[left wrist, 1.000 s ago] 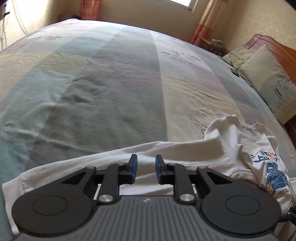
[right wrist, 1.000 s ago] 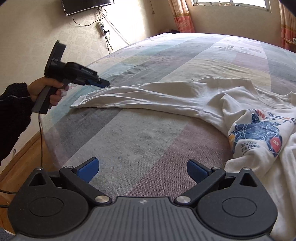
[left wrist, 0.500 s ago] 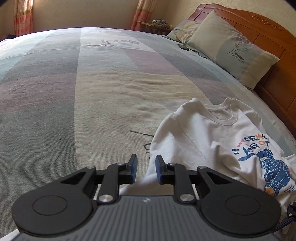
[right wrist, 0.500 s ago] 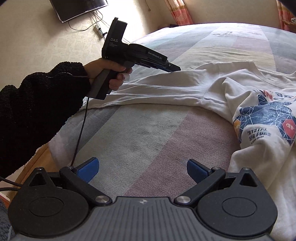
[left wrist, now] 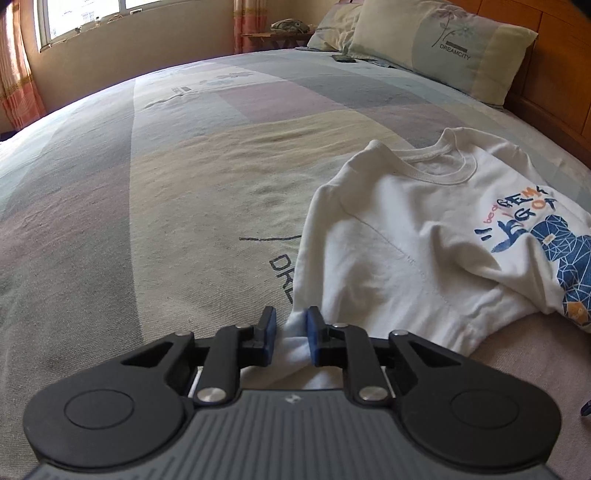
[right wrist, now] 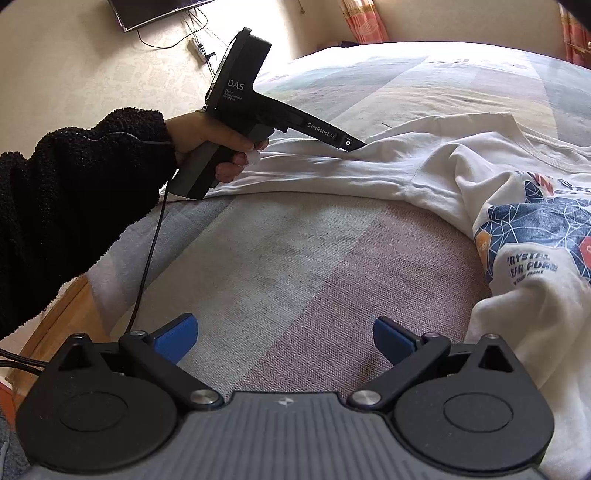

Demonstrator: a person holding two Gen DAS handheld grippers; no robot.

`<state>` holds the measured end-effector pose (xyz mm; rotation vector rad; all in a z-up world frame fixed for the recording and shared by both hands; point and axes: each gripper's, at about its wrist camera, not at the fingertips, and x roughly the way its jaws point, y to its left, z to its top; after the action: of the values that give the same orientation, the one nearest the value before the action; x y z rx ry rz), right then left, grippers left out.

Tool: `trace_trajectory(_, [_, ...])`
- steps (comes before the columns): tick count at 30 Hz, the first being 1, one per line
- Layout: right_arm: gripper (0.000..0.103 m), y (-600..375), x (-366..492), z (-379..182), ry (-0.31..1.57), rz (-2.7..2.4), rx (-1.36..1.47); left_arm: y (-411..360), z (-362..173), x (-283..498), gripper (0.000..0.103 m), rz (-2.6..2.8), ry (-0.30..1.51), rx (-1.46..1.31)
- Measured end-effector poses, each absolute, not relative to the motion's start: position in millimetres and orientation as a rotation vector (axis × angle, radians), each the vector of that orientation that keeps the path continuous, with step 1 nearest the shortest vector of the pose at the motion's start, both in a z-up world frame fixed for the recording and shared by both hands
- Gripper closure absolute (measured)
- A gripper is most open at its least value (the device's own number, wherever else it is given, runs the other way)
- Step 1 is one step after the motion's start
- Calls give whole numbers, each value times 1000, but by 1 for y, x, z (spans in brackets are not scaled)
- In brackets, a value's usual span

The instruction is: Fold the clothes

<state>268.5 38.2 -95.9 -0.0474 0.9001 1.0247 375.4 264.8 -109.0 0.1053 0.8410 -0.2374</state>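
— White cotton, that's what I've got: a long-sleeved sweatshirt (left wrist: 417,236) lying on the bed (left wrist: 184,177), chest print up, blue geometric figure with orange and blue lettering above it.

— Where exactly on the bed?

— Toward the headboard side, collar pointing at the pillow (left wrist: 443,48) marked DREAMCITY. From the right wrist view one sleeve (right wrist: 325,170) runs out long across the striped bedspread toward the bed's edge.

— And your left claw?

— My left gripper (left wrist: 290,334) has its blue pads pinched together on a fold of that sleeve. Cloth is bunched between them, white fabric poking up through the narrow gap.

— I see it from the other side too?

— Yes, in the right wrist view the left gripper's black nose (right wrist: 349,142) is down on the sleeve, close to the shoulder seam. My left hand (right wrist: 218,147) wraps the grey handle, a fuzzy black sleeve cuff (right wrist: 92,177) behind it, and a black cable (right wrist: 147,258) drops from the handle.

— Right claw?

— My right gripper (right wrist: 284,338) is spread wide, blue fingertips well apart, nothing between them. It hovers over bare bedspread, near the shirt's body at the right, not touching it as far as I can tell.

— Beyond the bed?

— A wooden headboard (left wrist: 554,85) behind the pillow, a window (left wrist: 85,18) with orange curtains, and a wall-mounted television (right wrist: 159,11) with a power strip below.
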Motion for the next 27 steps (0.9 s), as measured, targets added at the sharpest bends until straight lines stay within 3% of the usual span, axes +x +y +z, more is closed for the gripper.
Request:
trace_trajectory(10, [0,36,265,-96,891,1023,-43,281,-87,417,102,-164,793,72])
trace_trajectory(15, [0,35,262,-96,893,1017,-50,290,-108,442,102,-113,852,16])
trace_trajectory(16, [0,35,261,-96,892,1015,-50,293,-110,440,101,-113,844,-3])
trace_trajectory(17, [0,36,260,-96,891,1014,-51,296,-110,437,93,-108,826,-19])
trace_trajectory(23, [0,30,253,-91,879,1021,-63,325,-85,397,92,-85,766,-102])
trace_trajectory(27, [0,30,252,-90,876,1019,-54,346,-91,359,89,-108,823,-184])
